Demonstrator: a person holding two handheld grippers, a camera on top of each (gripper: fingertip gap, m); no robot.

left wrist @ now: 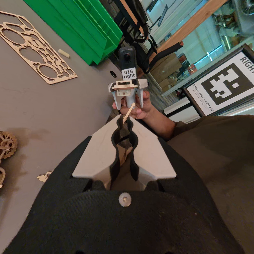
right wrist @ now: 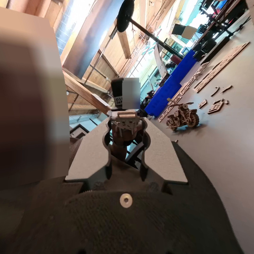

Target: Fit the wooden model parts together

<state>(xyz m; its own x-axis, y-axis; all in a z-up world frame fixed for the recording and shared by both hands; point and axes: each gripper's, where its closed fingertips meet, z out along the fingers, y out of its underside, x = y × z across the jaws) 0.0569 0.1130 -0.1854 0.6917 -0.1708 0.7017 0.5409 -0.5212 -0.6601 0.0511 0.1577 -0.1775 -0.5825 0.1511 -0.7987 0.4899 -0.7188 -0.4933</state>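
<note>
My left gripper [left wrist: 124, 118] is shut on a thin pale wooden stick piece [left wrist: 129, 111] that points up and away from its tips. Facing it, my right gripper [left wrist: 127, 85] holds a flat wooden sub-assembly [left wrist: 124, 88] across its tips, a little beyond the stick's far end. In the right wrist view my right gripper [right wrist: 126, 120] is shut on that same slotted wooden sub-assembly [right wrist: 127, 121]. The left gripper lies behind it, largely hidden. Both grippers are held in the air beside the grey table [left wrist: 55, 110].
On the table are a cut-out wooden sheet [left wrist: 34, 46], a small pale block [left wrist: 63, 53], green bins [left wrist: 85, 27], a gear assembly [left wrist: 6, 145] and a loose part [left wrist: 45, 175]. The right wrist view shows a wooden motorcycle model [right wrist: 182, 118], a blue bin [right wrist: 169, 85], part sheets [right wrist: 219, 66]. Across from one pair of fingers to the other is roughly 5 centimetres. The small pale block [left wrist: 63, 53] is closer to my right gripper, around 20 centimetres from its tips; the left tips are 30 centimetres off.
</note>
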